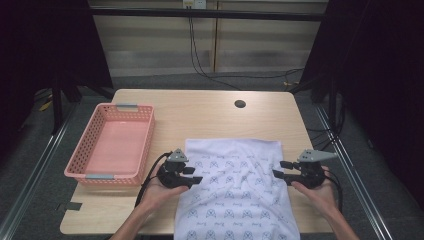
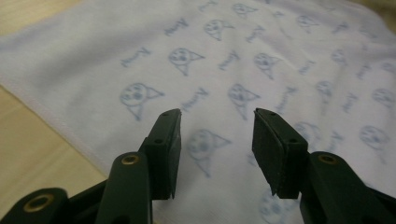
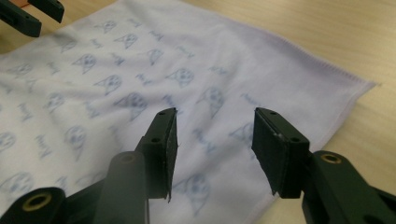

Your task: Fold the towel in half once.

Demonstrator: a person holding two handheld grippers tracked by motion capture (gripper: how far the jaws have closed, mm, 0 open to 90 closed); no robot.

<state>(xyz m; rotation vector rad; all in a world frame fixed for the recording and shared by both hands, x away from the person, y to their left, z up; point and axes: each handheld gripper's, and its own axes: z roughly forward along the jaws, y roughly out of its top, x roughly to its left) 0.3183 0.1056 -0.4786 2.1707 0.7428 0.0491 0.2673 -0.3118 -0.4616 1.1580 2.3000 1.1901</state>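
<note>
Hovering over one white printed cloth point(image 1: 235, 185), two grippers, left point(image 1: 194, 175) and right point(image 1: 280, 169), fingers apart, seemingly empty, one pink basket point(image 1: 82, 145) beside.

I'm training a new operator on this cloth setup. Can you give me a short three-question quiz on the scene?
1. True or false: the left gripper is clamped on the white printed cloth.
2. Which side of the cloth does the pink basket stand on in the high view: A left, B right, C on top of it?
3. What lies in the pink basket?

Key:
1. False; its jaws stand open above the cloth, as do those of the right gripper.
2. A.
3. Nothing.
</note>
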